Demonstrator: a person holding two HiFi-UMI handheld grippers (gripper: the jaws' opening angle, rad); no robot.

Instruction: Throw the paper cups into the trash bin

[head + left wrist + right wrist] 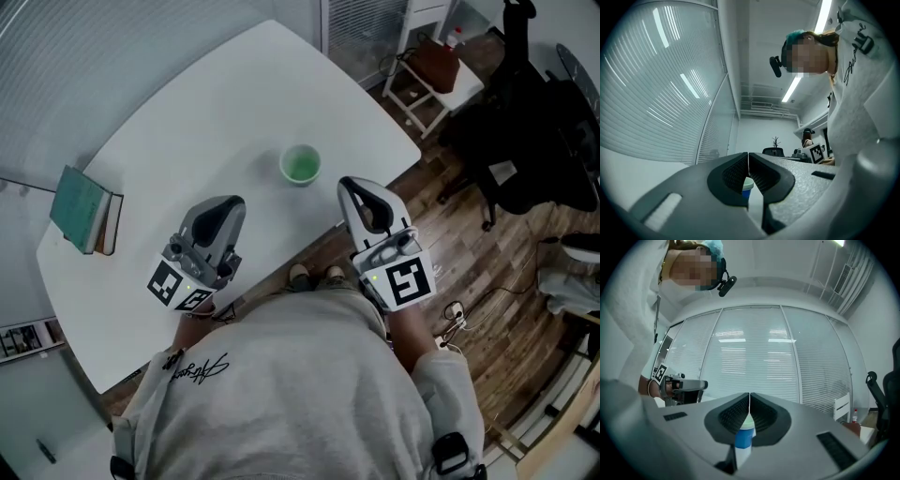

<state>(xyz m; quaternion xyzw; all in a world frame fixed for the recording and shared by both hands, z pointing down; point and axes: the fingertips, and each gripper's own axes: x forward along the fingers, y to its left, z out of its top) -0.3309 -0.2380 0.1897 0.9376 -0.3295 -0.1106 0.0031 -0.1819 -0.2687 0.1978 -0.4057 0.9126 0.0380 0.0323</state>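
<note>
I have both claws out over the tabletop point(216, 112) and neither one has hold of anything. The left claw point(225, 202) has its jaws pressed together, tips meeting with no gap, and its own view point(748, 154) confirms it. The right claw point(352, 186) is closed just the same point(749, 394), pads touching and empty.

The only paper cup point(300, 165) I can find stands upright on the tabletop, just ahead of both claws and roughly between their lines of aim. It is ahead and to the right of the left claw's tips, and ahead and slightly to the left of the right claw's. In each claw's view it shows low down, beyond the closed jaws: a blue wall with a pale rim point(747, 186) point(744, 437). Neither claw touches it. A book point(82, 208) lies well off to the left of the left claw, out of the way.

I judge this to be the approach, before any pick-up. The right claw looks the nearer one, so I would open its jaws wider than the cup's rim, slide it forward until the wall sits between the pads, then close gently, since a paper cup will crush or tip if squeezed hard or nudged off centre. I cannot see a trash bin in any view, so after lifting I will need to look round, probably toward the floor point(469, 272) beside the right claw, before carrying the cup over.
</note>
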